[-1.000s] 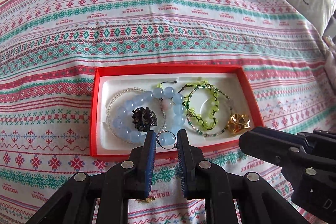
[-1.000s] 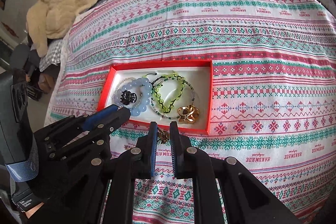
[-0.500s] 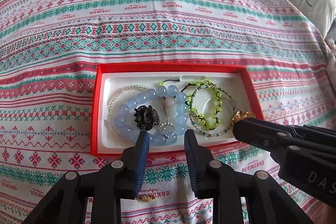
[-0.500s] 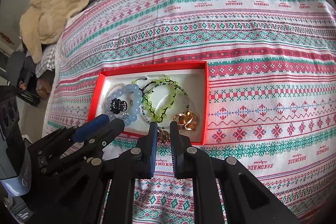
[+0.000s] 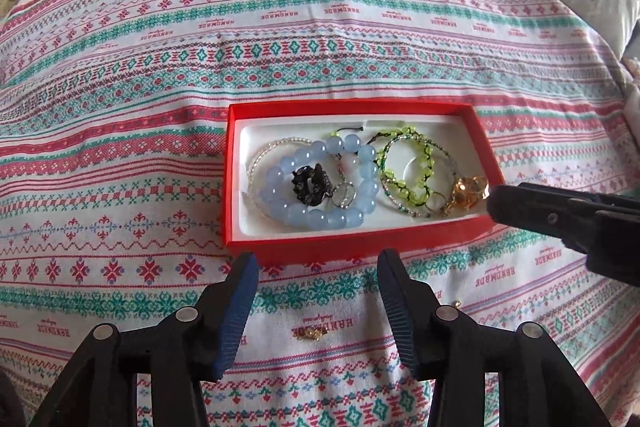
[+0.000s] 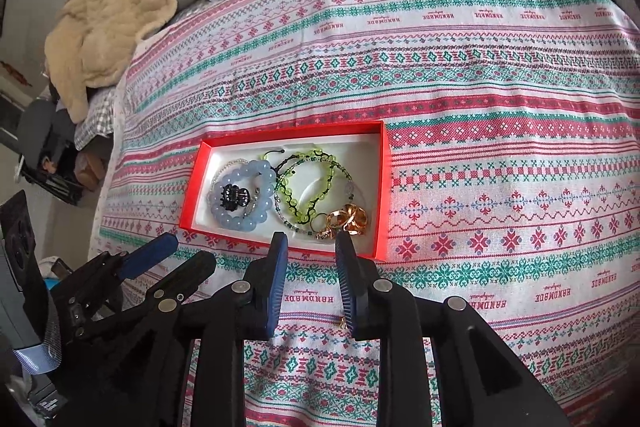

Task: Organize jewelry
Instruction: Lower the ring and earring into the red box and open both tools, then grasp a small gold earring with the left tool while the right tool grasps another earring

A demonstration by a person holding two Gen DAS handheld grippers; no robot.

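Just beyond both tools lies the red box (image 5: pixel 352 251), holding a blue bead bracelet (image 5: pixel 320 183), green bracelets (image 5: pixel 408 171) and gold rings (image 6: pixel 348 219). The left tool (image 5: pixel 314 259) and right tool (image 6: pixel 310 239) are opening, empty.

Jewelry-filled red box (image 5: pixel 352 247) on bedspread (image 5: pixel 320 39)

Left tool (image 5: pixel 314 259) and right tool (image 6: pixel 311 241) opening, empty.

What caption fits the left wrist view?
Left gripper opening, empty, before the red box of bracelets; small gold piece lies on the bedspread.
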